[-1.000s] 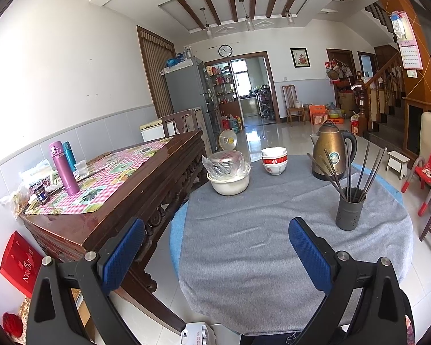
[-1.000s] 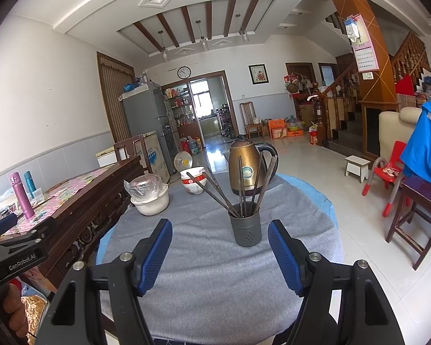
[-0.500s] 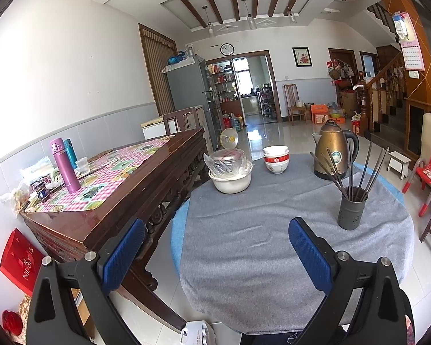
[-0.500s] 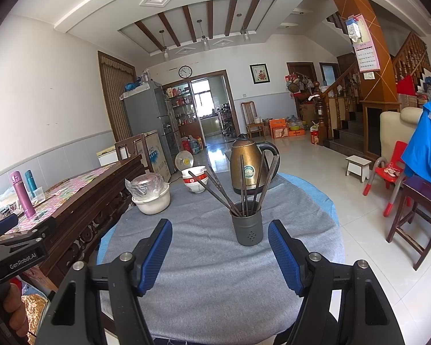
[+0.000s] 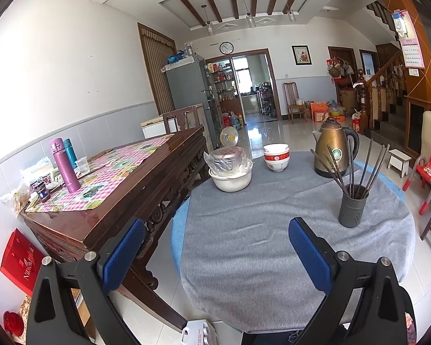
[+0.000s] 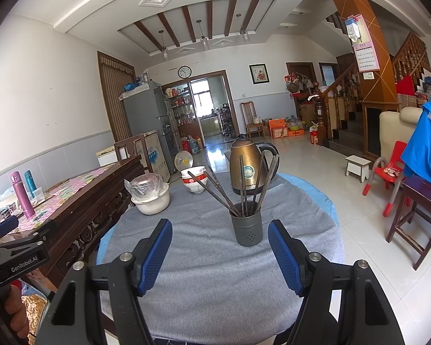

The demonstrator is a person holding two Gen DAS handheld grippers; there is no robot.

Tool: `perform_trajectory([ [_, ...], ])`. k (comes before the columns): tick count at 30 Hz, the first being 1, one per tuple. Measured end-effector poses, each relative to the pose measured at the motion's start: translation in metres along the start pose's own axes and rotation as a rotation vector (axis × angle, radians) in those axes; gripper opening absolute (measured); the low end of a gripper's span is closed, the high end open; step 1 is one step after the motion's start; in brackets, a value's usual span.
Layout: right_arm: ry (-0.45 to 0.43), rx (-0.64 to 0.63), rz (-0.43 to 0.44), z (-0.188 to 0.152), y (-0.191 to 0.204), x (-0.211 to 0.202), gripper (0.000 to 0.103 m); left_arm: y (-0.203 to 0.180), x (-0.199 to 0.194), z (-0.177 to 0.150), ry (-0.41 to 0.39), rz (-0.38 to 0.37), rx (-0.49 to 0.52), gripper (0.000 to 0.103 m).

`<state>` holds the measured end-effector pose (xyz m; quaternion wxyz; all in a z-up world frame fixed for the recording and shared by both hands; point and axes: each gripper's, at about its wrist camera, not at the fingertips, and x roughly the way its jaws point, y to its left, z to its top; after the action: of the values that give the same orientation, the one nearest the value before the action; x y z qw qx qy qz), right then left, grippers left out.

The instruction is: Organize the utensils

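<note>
A dark grey utensil holder point(image 6: 248, 228) stands upright on the round table's grey cloth point(image 6: 215, 273), with several dark chopsticks point(image 6: 244, 184) fanned out of it. It also shows in the left wrist view point(image 5: 352, 209), at the right. My right gripper point(image 6: 219, 238) is open and empty, just short of the holder and centred a little left of it. My left gripper point(image 5: 217, 238) is open and empty over the table's near left edge, well left of the holder.
A bronze kettle point(image 6: 248, 169), stacked red-and-white bowls point(image 6: 195, 182) and a white pot with a bagged lid point(image 6: 150, 198) stand at the table's far side. A dark wooden sideboard point(image 5: 123, 189) with flasks point(image 5: 64, 165) abuts the left. Chairs point(image 6: 416, 218) stand at the right.
Both grippers have drifted slightly forward toward the table; the holder looks a little nearer in the right wrist view. Jaws stay open.
</note>
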<state>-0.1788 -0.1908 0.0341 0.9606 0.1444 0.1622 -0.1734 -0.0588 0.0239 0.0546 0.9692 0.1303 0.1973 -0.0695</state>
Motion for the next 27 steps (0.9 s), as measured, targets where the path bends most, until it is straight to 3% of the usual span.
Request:
perform_trajectory([
  [27, -0.003, -0.001, 0.0, -0.0006, 0.0003, 0.0002, 0.073, 0.0029, -0.002, 0.0047, 0.004, -0.004, 0.001, 0.1],
])
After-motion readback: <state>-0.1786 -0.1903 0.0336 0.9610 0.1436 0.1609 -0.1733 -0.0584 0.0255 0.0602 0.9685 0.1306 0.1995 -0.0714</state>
